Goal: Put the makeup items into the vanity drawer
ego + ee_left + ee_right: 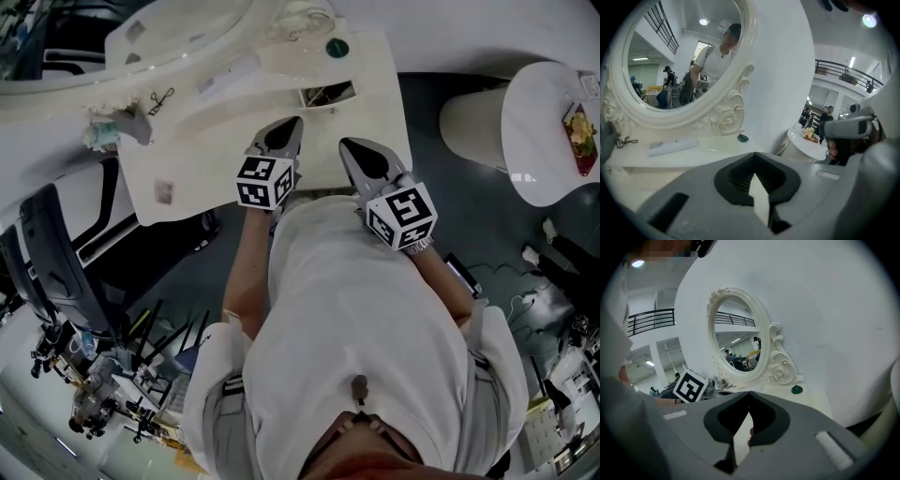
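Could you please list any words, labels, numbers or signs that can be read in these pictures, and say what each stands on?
No text here can be read.
Two cubes with black-and-white square markers: patterns only, no words or numbers.
Long flat white bar on the white vanity top: the grey label at its end is too blurred to read.

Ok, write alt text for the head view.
From above, a person in a white shirt holds the left gripper and right gripper, both shut, at a white vanity table with an oval mirror.
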`<state>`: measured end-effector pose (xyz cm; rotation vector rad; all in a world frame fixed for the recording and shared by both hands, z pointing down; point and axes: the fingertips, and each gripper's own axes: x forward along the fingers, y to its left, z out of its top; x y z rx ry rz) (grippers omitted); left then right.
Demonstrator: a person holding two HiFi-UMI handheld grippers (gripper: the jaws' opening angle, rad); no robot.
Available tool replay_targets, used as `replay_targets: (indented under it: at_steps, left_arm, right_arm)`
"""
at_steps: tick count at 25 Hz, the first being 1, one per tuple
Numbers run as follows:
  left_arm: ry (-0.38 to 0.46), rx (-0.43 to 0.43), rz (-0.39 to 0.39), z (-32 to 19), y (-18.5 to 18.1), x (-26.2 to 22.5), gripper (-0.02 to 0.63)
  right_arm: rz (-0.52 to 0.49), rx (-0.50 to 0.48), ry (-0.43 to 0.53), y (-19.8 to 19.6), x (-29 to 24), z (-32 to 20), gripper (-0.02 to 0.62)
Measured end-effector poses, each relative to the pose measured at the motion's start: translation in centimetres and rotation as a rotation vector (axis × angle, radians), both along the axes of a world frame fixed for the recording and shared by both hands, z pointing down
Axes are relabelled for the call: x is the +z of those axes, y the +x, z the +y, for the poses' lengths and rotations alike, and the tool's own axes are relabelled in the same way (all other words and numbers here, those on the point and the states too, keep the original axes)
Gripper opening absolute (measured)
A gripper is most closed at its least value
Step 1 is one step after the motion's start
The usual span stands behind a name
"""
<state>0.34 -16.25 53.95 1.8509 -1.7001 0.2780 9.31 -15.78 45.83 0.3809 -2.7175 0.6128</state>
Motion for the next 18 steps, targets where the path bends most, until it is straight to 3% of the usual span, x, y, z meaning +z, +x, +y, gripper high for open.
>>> replay_targets:
  at_steps: [4,9,13,18]
  left_arm:
    - [0.103,0.019,-0.054,3.6,-0.8,-4.0,0.006]
    - [0.153,0.034,-0.111,8.6,-1.8,-7.7,0.006]
    - [0.267,0.013,-0.03,12.0,-2.1,-12.2,0.006]
    - [0.392,-0.038,0.083,14.9,-3.5,-15.1,0.006]
  right_arm:
    - [-0.001,-0.014,0.014,-2.0,-0.4,2.5,0.008]
    - [-0.014,-0.007,0.04,-4.6,-1.4,5.5,0.008]
    - [-0.035,0.002,0.093,-6.8,-2.8,7.7,0.008]
    - [-0.173,-0.066,0.141,-10.1,-6.8,11.5,0.008]
